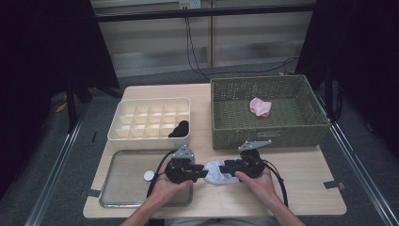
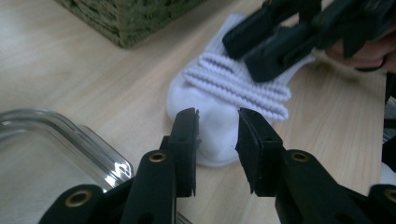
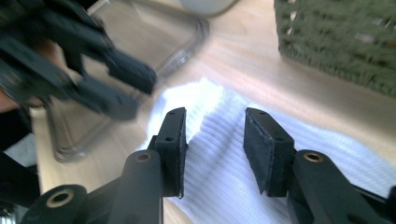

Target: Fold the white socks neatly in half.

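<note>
1. My left gripper [image 1: 203, 172] sits at the near edge of the table [image 1: 301, 183], pointing toward the right one; its jaws stand apart with a clear gap, pressing on nothing; seen along them in the left gripper view, the rounded end of the white sock [image 2: 219, 116] lies on the wood just beyond the tips [image 2: 219, 133] and shows in the gap between them.
2. My right gripper [image 1: 225, 167] faces the left one from the other side of the sock [image 1: 215, 173]; its jaws are parted too, and I see no pad squeezing the cloth; in the right gripper view the ribbed white knit [image 3: 219, 158] spreads under and between the two pads [image 3: 264, 149], which hang over it; whether they brush the fabric I cannot tell.
3. The sock lies flat on the bare table between my two hands, in front of the green woven basket [image 1: 282, 129] and just right of the clear tray [image 1: 122, 183]; its bunched cuff with raised ridges lies toward the right gripper [image 2: 271, 46], its smooth end toward the left.
4. A pink piece of cloth [image 1: 260, 107] lies inside the basket; a dark sock [image 1: 179, 129] fills a corner cell of the white divided box [image 1: 141, 139]; a small white disc [image 1: 148, 175] rests on the tray.
</note>
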`<state>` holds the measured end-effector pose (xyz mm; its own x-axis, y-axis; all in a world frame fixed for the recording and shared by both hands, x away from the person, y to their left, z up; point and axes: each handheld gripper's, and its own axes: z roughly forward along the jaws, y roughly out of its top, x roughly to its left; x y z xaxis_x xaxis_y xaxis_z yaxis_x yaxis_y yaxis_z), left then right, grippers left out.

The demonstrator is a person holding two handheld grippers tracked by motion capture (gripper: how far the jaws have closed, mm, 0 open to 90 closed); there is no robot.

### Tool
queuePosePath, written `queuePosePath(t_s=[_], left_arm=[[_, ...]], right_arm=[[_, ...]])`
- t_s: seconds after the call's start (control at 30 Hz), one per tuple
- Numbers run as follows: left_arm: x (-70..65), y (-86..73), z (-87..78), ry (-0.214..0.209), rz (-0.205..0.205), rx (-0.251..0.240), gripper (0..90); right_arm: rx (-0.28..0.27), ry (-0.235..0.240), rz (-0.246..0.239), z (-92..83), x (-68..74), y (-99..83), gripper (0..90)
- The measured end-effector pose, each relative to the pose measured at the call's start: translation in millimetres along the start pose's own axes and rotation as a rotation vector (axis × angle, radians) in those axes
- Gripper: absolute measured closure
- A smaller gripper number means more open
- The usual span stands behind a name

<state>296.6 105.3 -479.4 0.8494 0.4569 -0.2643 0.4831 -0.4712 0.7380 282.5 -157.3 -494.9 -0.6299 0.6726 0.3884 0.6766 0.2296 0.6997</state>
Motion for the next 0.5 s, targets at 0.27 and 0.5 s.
queuePosePath(t_s=[0.27,0.5], left_arm=[[-5.1,-0.9,21.2,-0.035,0.028,0.063,74.8],[-5.4,-5.3,26.9,-0.017,0.029,0.085,75.6]], right_arm=[[0.027,-0.072,-0.036,6.7,3.6,-3.5,81.0],[-0.018,-0.007,0.010,-0.2,2.3,0.5,84.9]])
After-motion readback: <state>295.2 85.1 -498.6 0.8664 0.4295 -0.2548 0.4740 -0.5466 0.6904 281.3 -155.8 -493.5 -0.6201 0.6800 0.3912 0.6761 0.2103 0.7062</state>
